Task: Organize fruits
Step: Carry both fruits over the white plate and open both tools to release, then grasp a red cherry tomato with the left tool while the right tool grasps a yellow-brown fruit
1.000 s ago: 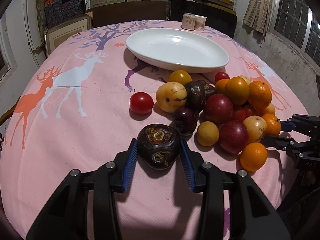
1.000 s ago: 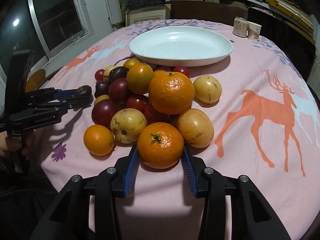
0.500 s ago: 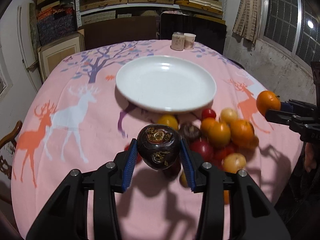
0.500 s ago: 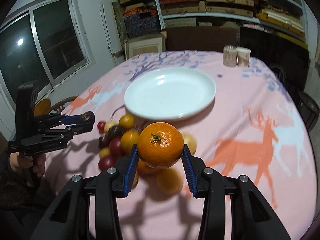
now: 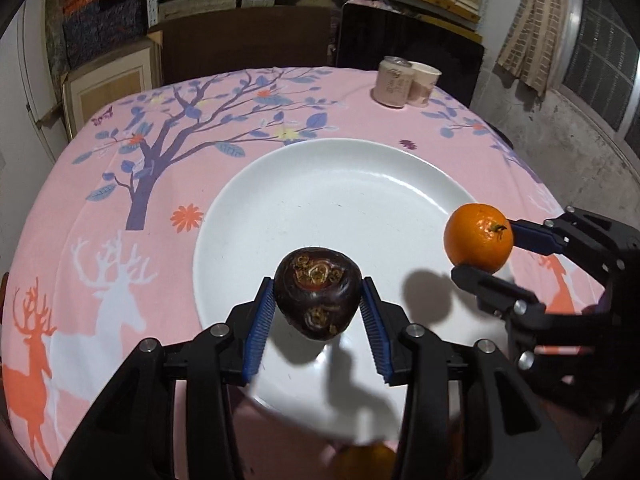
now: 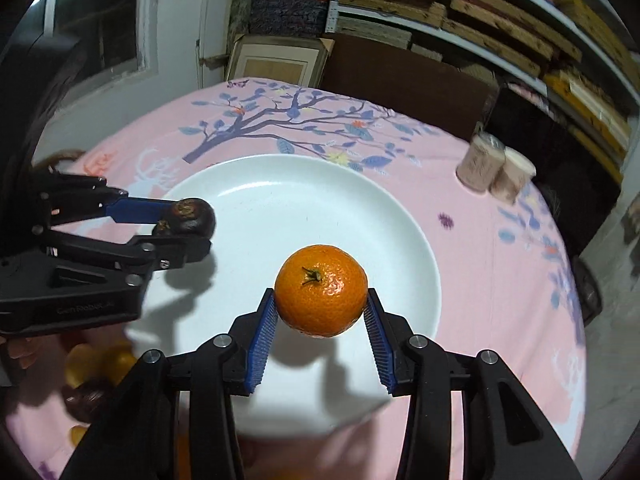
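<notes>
Left gripper jaws opening, dark fruit between pads; right gripper jaws opening, orange still touched.

Pink deer tablecloth, two cups, shelves w/ boxes

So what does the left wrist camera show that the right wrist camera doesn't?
Only the left wrist view shows the striped cloth hanging by the window. Only the right wrist view shows several loose fruits left on the tablecloth. Both show the white plate, the two cups, the dark fruit in the opening left gripper and the orange in the opening right gripper.
</notes>
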Demonstrator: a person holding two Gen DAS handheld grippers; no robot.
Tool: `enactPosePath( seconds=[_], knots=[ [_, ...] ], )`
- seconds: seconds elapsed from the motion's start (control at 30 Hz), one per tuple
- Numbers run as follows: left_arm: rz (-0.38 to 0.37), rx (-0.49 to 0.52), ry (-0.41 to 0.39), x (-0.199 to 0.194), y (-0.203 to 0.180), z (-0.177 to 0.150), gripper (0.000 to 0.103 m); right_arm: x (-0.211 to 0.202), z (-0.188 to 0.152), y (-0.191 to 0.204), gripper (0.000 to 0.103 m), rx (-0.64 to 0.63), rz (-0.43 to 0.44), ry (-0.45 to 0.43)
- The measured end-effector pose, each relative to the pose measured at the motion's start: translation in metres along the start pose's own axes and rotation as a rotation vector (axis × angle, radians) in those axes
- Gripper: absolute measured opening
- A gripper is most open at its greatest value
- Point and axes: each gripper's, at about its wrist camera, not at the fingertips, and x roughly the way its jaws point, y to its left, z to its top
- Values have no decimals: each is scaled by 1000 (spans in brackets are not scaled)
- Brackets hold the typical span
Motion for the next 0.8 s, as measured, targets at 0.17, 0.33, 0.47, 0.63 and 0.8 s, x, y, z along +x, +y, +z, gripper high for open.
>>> enactPosePath(
  seconds=[0.17,0.33,0.47,0.63,0.8],
  knots=[
    [27,-24,-88,-29,12,-5,74,-27,-1,1,70,-3,-30,-98],
    [31,36,-118,-76,5,-52,86,-76,-38,-9,71,72,22,-121],
    [49,75,-92,-97,4,-102,88,-108,-86,-14,74,164,51,-109],
    [89,86,-38,-101,13,-154,88,-131,-138,-16,74,271,78,-111],
    [125,82,-11,-90,19,-165,87,-133,-163,-7,74,318,106,-76]
  ],
)
